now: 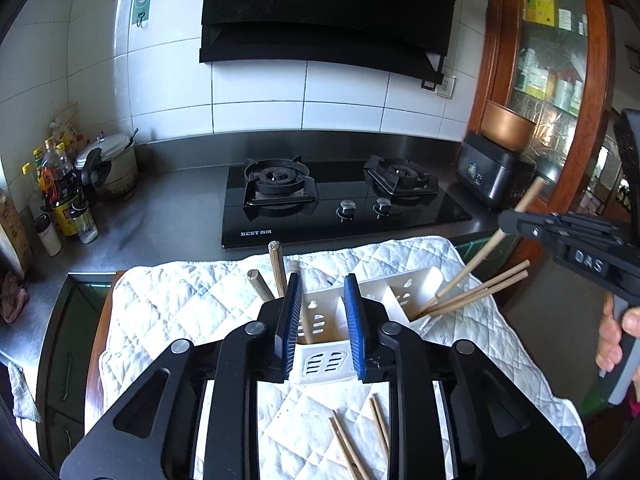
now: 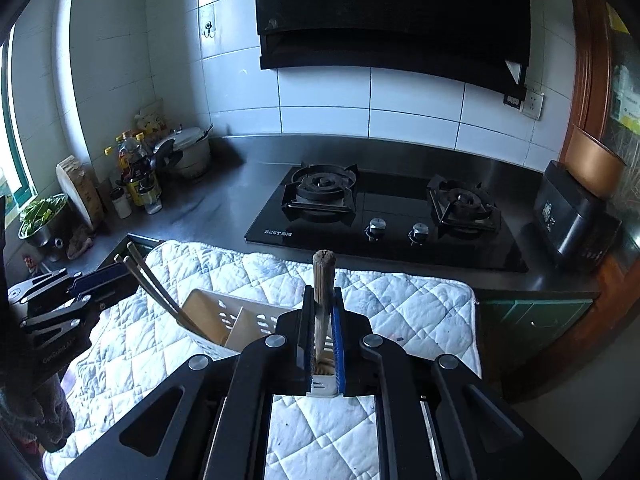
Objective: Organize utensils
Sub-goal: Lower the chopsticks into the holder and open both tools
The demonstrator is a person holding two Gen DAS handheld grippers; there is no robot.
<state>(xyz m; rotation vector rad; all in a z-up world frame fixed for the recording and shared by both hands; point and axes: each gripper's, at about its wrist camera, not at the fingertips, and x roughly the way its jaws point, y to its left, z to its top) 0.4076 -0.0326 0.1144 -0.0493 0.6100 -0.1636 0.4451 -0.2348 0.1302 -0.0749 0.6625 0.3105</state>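
A steel kitchen counter (image 1: 168, 208) with a black 2-burner gas hob (image 1: 340, 204) fills the background, and in front of it lies a white quilted cloth (image 1: 180, 304) — the work surface for the sorting. On the cloth stands a white slotted utensil holder (image 1: 404, 284), divided into compartments.

The left gripper (image 1: 320, 320) hangs just above the holder's near-left compartment, its blue-padded jaws standing slightly apart with nothing pressed between them; brown chopsticks (image 1: 276, 268) stand steeply in the holder just beyond its tips, apparently already let go. The right gripper (image 2: 322, 328) is clamped on a single wooden chopstick (image 2: 323, 276), held nearly upright, its lower end down at the holder's near compartment in that view. From the left wrist camera the same chopstick slants up and away from the holder's right-hand compartment, where 2 or 3 more lean outward over the rim.

4 loose chopsticks (image 1: 360, 432) lie flat on the cloth at the near edge, just below the left gripper, long axes running roughly toward the holder. The left hand is plainly the nearer one to them — the likely next pickup, which would call for turning each stick from flat to upright.
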